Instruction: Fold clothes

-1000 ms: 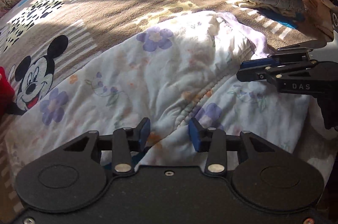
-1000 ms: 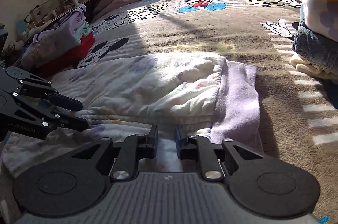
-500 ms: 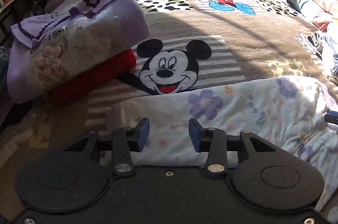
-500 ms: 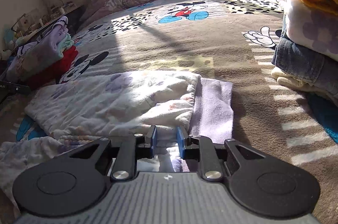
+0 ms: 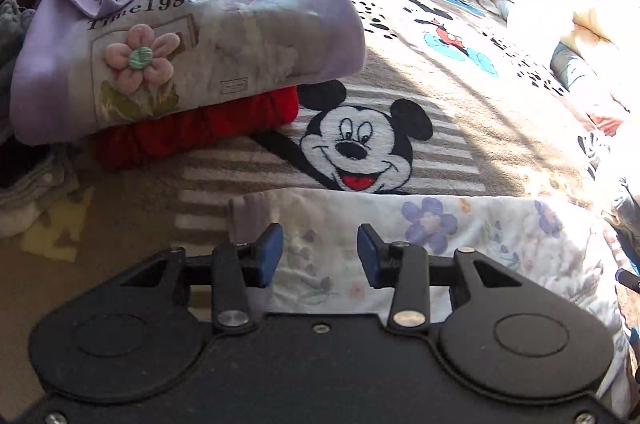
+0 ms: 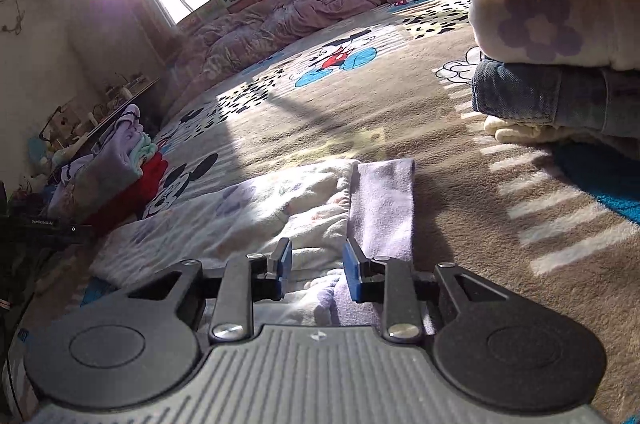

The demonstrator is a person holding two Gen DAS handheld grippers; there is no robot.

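Your left gripper (image 5: 319, 255) and right gripper (image 6: 316, 268), jaws released, hover at the near edge of the white floral cotton garment (image 5: 460, 236), lying flattened, partly doubled over on the bed; further folds likely remain.

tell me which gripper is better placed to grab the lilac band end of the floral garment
Right. The right gripper is open directly over the lilac band of the floral garment. The left gripper, also open, sits at the opposite end by the red and lilac stack.
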